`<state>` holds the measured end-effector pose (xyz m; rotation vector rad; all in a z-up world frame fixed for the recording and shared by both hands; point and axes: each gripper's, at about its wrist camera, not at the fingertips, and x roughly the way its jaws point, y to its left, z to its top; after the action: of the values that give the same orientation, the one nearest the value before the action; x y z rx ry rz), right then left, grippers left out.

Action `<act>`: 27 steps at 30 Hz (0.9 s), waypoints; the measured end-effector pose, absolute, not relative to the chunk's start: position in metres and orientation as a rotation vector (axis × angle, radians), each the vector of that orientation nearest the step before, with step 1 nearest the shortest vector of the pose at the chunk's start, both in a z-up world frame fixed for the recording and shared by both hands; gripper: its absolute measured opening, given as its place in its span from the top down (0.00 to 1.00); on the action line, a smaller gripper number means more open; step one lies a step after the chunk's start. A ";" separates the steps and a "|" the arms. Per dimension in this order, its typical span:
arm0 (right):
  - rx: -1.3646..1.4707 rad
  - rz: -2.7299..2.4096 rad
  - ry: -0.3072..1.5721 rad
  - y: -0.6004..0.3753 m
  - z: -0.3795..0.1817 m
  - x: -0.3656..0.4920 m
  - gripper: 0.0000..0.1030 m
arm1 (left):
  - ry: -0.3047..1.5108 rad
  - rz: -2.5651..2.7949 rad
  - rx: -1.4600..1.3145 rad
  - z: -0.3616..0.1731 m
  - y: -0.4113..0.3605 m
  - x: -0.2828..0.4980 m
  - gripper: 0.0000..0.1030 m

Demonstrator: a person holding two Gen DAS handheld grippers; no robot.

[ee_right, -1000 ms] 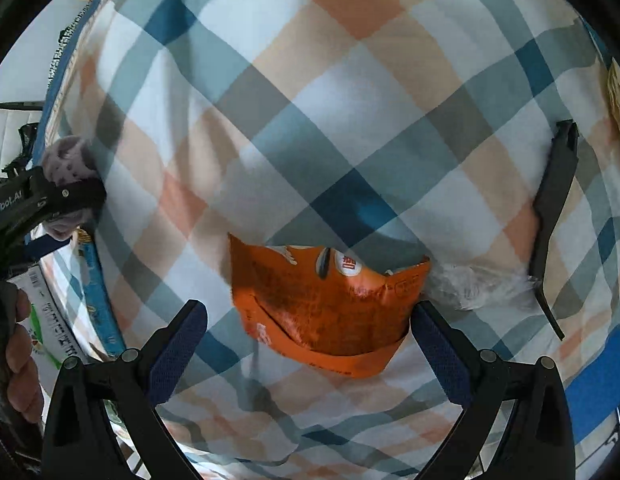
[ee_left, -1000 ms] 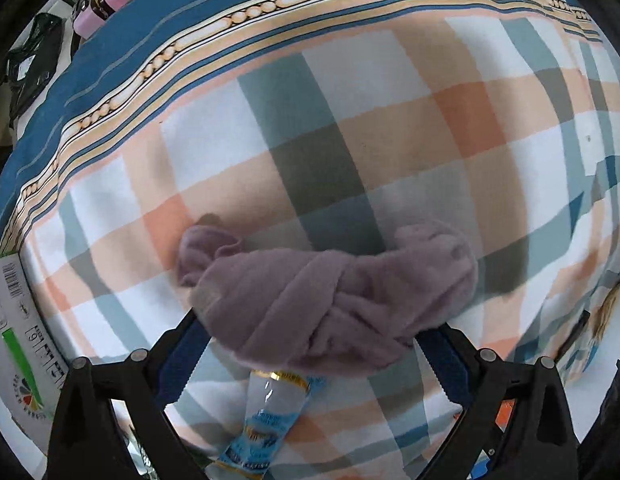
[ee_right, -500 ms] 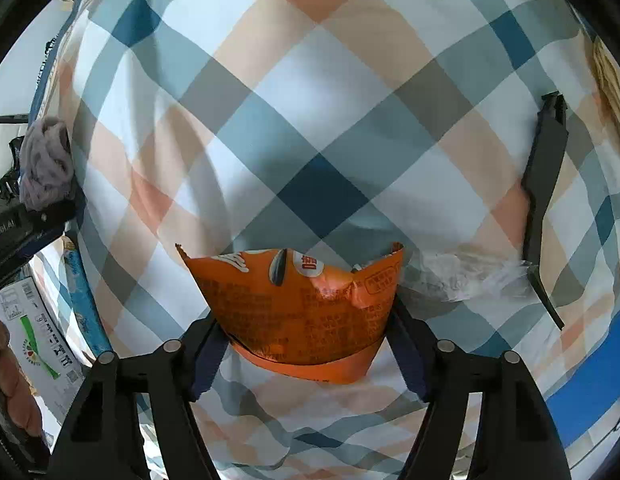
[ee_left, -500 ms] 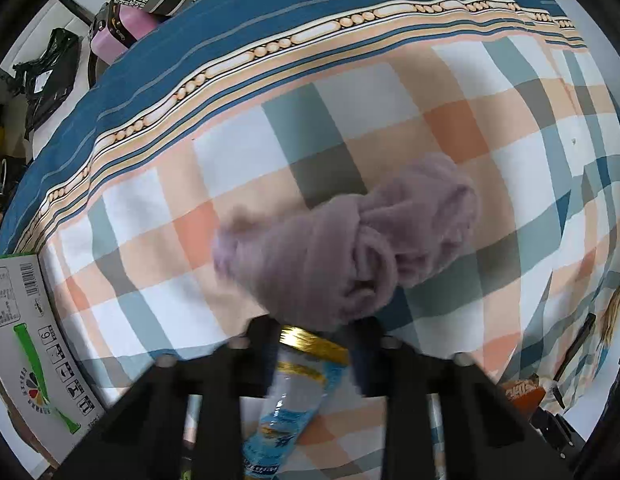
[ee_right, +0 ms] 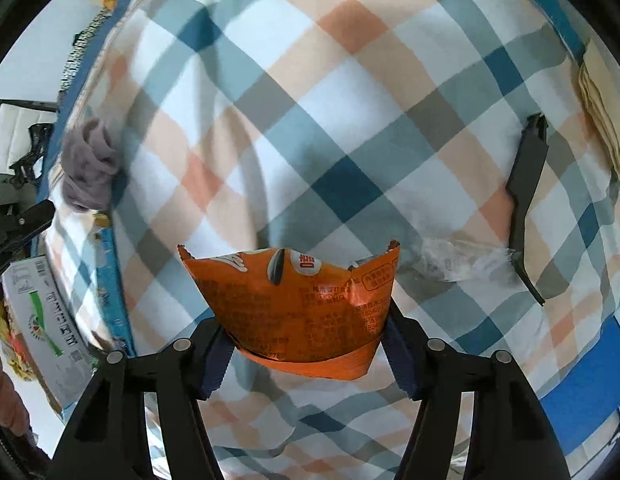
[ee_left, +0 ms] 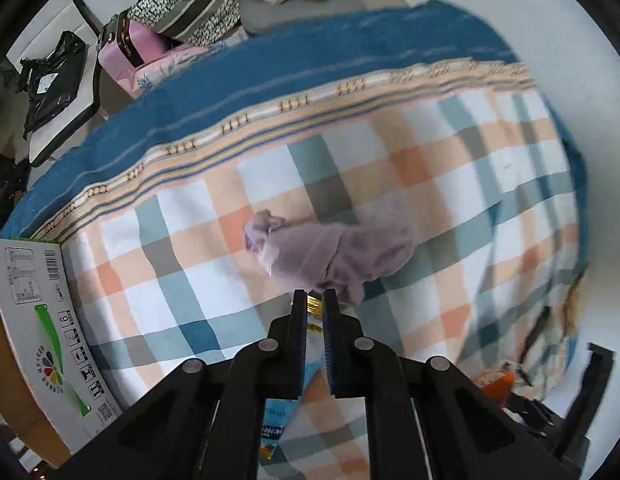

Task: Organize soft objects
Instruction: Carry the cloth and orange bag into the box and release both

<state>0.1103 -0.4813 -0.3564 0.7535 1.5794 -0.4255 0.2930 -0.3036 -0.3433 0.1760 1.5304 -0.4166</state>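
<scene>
In the left wrist view, a white cardboard box (ee_left: pixel 49 320) with a green stripe sits at 8 o'clock on the edge of the plaid blanket (ee_left: pixel 430 168). The left gripper (ee_left: pixel 314 300) has its fingers drawn nearly together, and whether they pinch the mauve knotted cloth (ee_left: pixel 334 254) lying just beyond their tips cannot be told. A light-blue snack packet (ee_left: pixel 281 420) lies under the fingers at 6 o'clock.

In the right wrist view, the same mauve cloth (ee_right: pixel 89 168) appears at 9 o'clock. The right gripper (ee_right: pixel 305 344) clamps an orange snack bag (ee_right: pixel 301 304) between its blue pads. A clear wrapper (ee_right: pixel 458 260) lies just right of the bag, touching a black plastic strip (ee_right: pixel 526 200) at 3 o'clock.
</scene>
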 end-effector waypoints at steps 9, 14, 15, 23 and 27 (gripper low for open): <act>0.753 -0.404 1.570 -0.466 -0.350 0.115 0.34 | 1.648 -0.438 0.183 -0.382 -0.349 0.362 0.47; 0.742 -0.405 1.584 -0.462 -0.355 0.123 0.34 | 1.596 -0.396 0.367 -0.404 -0.378 0.367 0.20; 0.741 -0.404 1.587 -0.463 -0.357 0.122 0.34 | 1.589 -0.391 0.388 -0.405 -0.382 0.366 0.20; 0.741 -0.398 1.585 -0.457 -0.359 0.128 0.34 | 1.504 -0.320 0.490 -0.415 -0.383 0.370 0.45; 0.736 -0.400 1.580 -0.461 -0.359 0.131 0.34 | 1.499 -0.315 0.448 -0.411 -0.374 0.372 0.58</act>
<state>0.1309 -0.4610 -0.3586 0.7362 1.5796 -0.3998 0.3719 -0.3738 -0.4110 0.4476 1.4991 -0.3154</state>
